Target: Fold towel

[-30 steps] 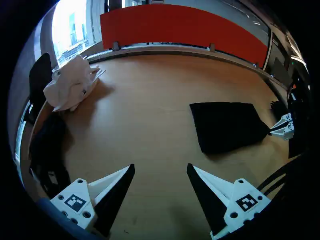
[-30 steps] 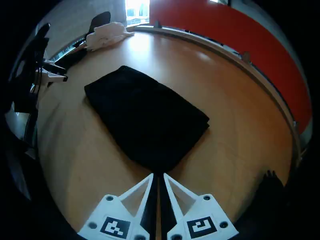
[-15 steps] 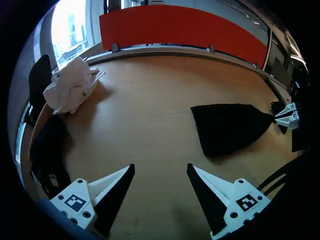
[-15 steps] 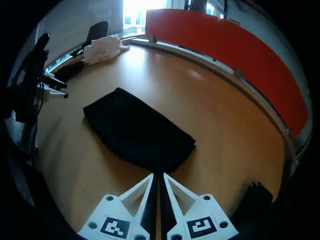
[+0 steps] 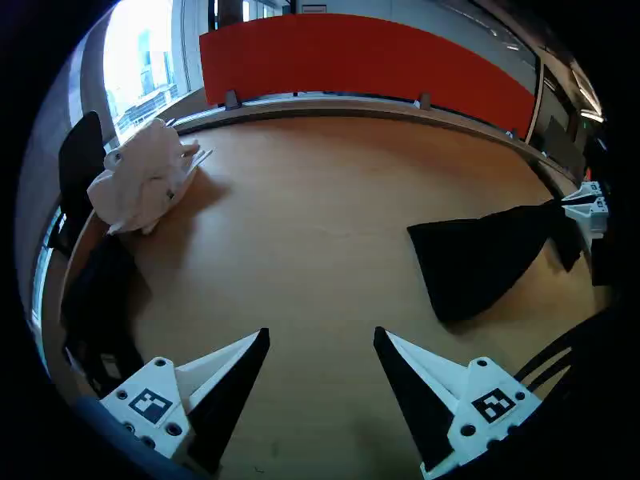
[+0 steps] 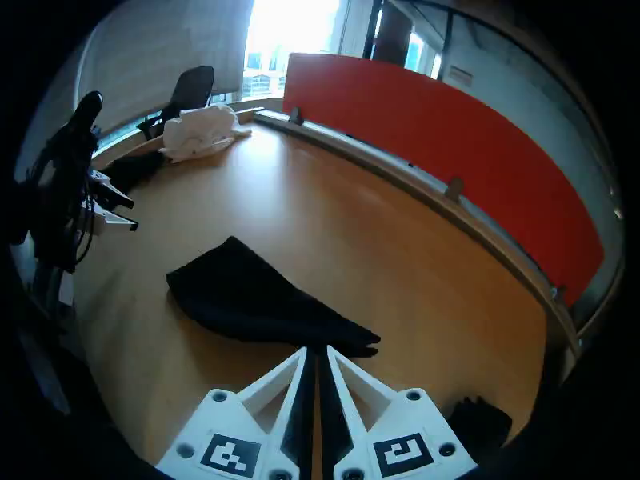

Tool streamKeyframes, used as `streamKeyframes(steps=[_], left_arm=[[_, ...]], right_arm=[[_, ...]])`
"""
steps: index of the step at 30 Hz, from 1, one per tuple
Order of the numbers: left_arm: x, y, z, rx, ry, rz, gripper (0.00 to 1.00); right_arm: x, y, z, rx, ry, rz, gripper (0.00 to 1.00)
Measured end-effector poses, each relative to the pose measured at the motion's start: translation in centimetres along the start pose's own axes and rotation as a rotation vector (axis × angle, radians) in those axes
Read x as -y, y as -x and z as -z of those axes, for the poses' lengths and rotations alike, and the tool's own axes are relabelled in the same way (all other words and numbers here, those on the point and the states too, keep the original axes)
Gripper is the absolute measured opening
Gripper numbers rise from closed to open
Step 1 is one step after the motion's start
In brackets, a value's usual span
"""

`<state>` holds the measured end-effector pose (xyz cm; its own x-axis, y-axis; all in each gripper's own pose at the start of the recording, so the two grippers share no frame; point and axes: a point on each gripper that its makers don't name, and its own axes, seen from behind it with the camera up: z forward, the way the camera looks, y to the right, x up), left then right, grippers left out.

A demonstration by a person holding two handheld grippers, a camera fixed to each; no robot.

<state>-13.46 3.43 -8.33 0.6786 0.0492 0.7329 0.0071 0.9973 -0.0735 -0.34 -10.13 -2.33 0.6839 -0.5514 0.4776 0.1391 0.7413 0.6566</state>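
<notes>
Right gripper (image 6: 318, 354): fingers pressed together, pinching a corner of the black cloth towel (image 6: 256, 302), held raised.
Towel: slopes from that gripper down onto the wooden desk (image 6: 344, 216).
Left gripper (image 5: 320, 332): spread, well apart from the towel.

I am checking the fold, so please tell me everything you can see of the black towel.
The black towel is a soft, matte cloth. One corner is pinched between the shut fingers of the right gripper and held above the wooden table. From there the cloth slopes down in a stretched, tapering sheet, and its wide far end rests on the table. In the left gripper view a small flap droops below the held corner. Nothing else touches it.
</notes>
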Motion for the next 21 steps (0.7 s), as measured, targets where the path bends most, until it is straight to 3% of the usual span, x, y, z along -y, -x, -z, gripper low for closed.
streamKeyframes(steps=[21], left_arm=[[-0.2, -0.6, 0.1, -0.012, -0.002, 0.001, 0.97]], right_arm=[[-1.3, -3.4, 3.1, -0.073, 0.029, 0.041, 0.06]])
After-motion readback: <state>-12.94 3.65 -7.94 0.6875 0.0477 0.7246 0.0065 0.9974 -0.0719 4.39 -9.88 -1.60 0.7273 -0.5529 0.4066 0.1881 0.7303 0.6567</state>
